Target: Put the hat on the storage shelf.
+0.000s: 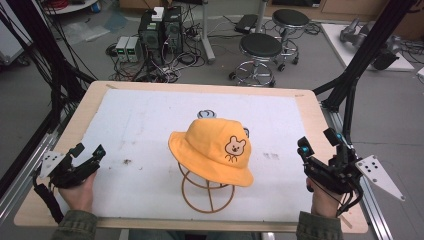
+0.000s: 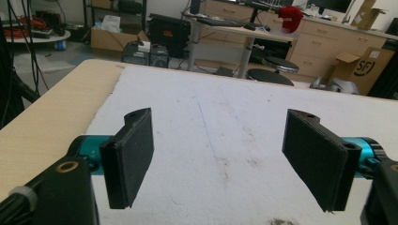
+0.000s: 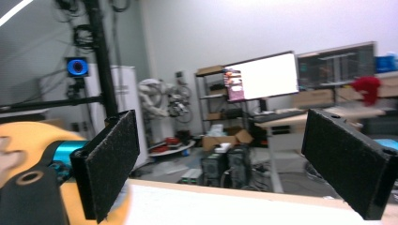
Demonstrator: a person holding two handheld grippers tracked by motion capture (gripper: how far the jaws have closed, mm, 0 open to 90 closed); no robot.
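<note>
An orange bucket hat (image 1: 214,150) with a small bear face sits on a wire stand (image 1: 207,192) in the middle of the white mat (image 1: 140,125). My left gripper (image 1: 89,152) is held near the table's left edge, jaws open, nothing between them. In the left gripper view its pads (image 2: 131,154) frame bare mat. My right gripper (image 1: 320,142) is held near the right edge, open and empty, tilted up. The right gripper view has its pads (image 3: 112,159) wide apart, with an orange blur of the hat (image 3: 21,136) at the left.
The wooden table (image 1: 60,150) carries the mat, which has a few dark smudges (image 1: 127,161). A small grey object (image 1: 206,114) lies behind the hat. Stools (image 1: 260,50), computers and cables stand on the floor beyond the far edge.
</note>
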